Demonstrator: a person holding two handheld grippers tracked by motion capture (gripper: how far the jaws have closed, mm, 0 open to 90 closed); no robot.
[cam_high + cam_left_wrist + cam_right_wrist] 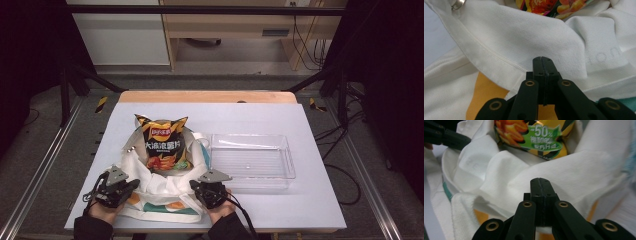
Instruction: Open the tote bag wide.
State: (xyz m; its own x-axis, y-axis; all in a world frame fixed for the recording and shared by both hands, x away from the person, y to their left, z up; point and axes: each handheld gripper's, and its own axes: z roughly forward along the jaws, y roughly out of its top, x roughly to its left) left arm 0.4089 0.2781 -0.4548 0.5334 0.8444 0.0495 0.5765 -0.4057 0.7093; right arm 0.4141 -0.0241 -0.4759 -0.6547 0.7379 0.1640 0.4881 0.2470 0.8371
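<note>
A black and yellow chip bag [162,142] lies with its lower end inside the mouth of a white tote bag [165,200] on the pale table. My left gripper [136,184] is at the tote's left side. In the left gripper view its jaws [541,60] are pressed together where the raised cloth hem [499,61] runs into them. My right gripper [194,185] is at the tote's right side. There its jaws [541,181] are closed on a lifted fold of white cloth [554,170], just below the chip bag [536,137].
A clear plastic tray [287,150] stands to the right of the tote. A metal ring [457,3] sits on the tote's strap at the far left. The left gripper's black arm [446,136] shows across the cloth. The table's near edge is just behind both hands.
</note>
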